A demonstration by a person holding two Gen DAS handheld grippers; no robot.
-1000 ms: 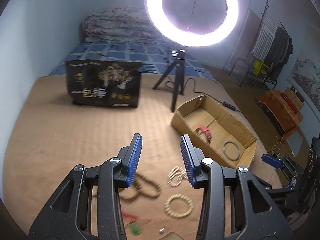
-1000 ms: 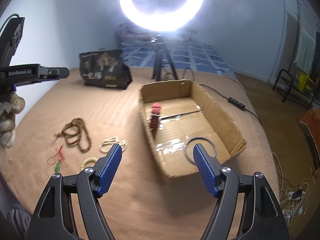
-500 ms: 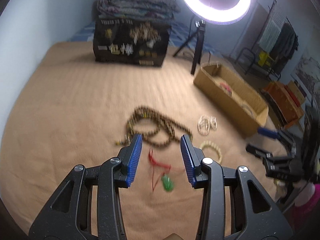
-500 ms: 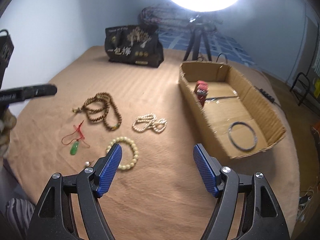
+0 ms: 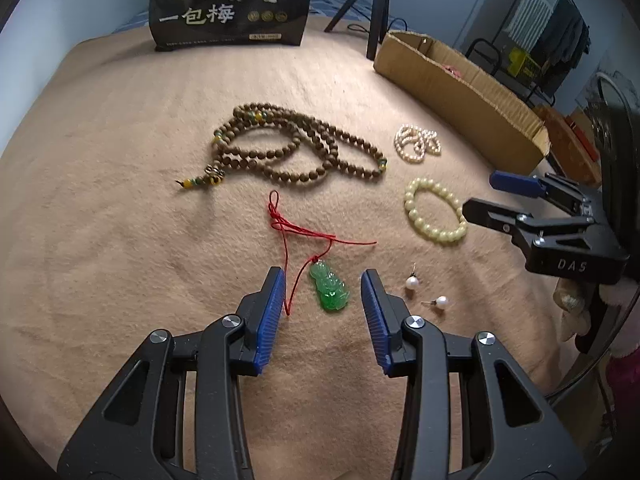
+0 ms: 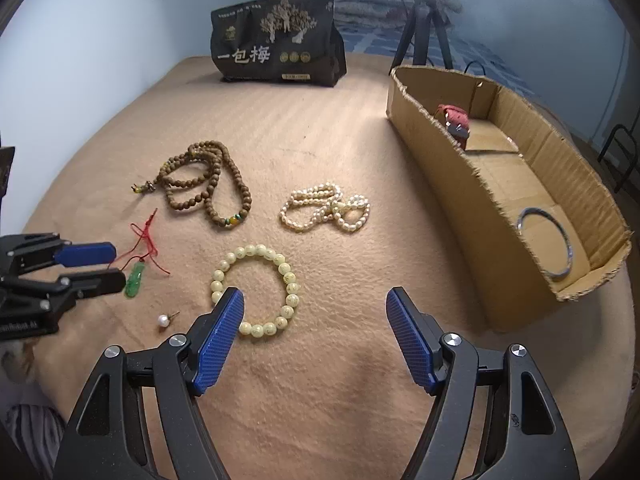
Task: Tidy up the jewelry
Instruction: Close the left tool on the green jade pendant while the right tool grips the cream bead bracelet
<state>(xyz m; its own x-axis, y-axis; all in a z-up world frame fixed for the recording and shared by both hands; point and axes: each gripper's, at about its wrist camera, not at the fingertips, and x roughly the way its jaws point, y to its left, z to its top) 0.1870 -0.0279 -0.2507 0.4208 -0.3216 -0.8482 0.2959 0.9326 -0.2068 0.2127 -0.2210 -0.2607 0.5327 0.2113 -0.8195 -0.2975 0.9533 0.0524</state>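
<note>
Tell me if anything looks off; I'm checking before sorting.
The red cord of the green pendant lies tangled. The cardboard box has torn, ragged edges. Nothing spilled.

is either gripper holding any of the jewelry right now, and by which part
Nothing is held. The left gripper is open, its fingers either side of the green pendant but not closed on it. The right gripper is open near the yellow bead bracelet.

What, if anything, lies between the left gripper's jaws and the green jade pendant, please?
Nothing visible: the left gripper is open, its jaws either side of the green jade pendant; only the pendant's own red cord lies between them.
</note>
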